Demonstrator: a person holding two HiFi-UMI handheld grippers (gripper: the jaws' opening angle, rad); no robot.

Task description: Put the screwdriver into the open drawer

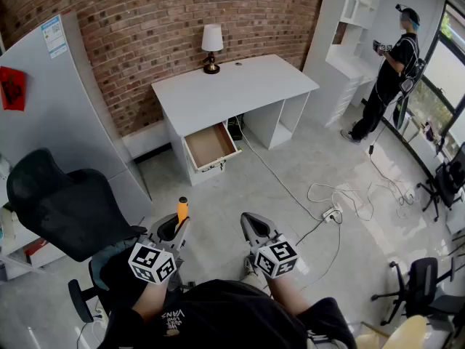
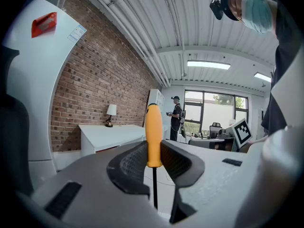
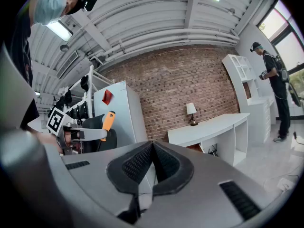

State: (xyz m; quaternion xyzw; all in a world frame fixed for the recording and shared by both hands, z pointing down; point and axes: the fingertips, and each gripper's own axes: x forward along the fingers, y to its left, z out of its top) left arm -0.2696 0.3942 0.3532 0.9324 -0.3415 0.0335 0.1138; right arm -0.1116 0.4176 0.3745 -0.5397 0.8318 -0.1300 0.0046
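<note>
My left gripper (image 1: 176, 233) is shut on the screwdriver (image 1: 182, 210), its orange handle (image 2: 153, 136) standing upright above the jaws and the dark shaft running down between them. In the right gripper view the same screwdriver (image 3: 108, 121) shows at the left, held in the left gripper. My right gripper (image 1: 256, 227) is shut with nothing in it; its pads meet in the right gripper view (image 3: 152, 163). The open drawer (image 1: 211, 146) hangs out from under the white desk (image 1: 232, 83), far ahead of both grippers. Its wooden bottom looks bare.
A lamp (image 1: 211, 48) stands at the desk's back edge. A black office chair (image 1: 65, 209) is close on the left beside a white cabinet (image 1: 51, 100). Cables and a power strip (image 1: 332, 213) lie on the floor to the right. A person (image 1: 389, 75) stands at the far right by white shelves.
</note>
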